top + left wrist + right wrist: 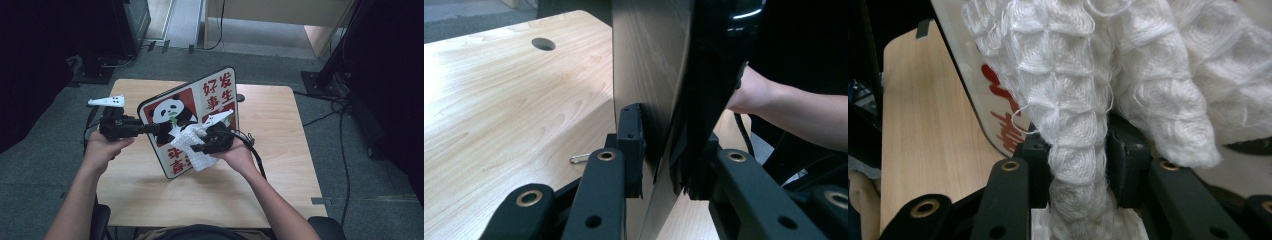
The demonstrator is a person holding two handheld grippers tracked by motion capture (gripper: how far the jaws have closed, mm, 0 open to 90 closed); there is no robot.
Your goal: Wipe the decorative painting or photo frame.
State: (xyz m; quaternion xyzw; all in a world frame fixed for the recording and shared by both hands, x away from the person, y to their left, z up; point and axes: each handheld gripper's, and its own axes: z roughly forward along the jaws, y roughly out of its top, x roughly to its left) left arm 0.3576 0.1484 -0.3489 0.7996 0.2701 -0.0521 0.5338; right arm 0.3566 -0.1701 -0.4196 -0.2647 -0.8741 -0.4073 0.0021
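A flat board point(190, 105) printed with a panda and red characters is held tilted above the wooden table point(270, 150). My left gripper point(155, 129) is shut on the board's left edge; in the left gripper view the jaws clamp the thin panel point(649, 75) from both sides. My right gripper point(197, 147) is shut on a white waffle-weave cloth point(192, 142) pressed against the board's printed face. In the right gripper view the bunched cloth point(1078, 130) runs up between the jaws, with the board's edge point(993, 95) behind it.
A round cable hole point(543, 44) sits in the tabletop and a small metal clip point(579, 158) lies near the board. Black stands point(325, 65) and cables point(320, 120) ring the table on grey carpet. A chair point(200, 232) is at the near edge.
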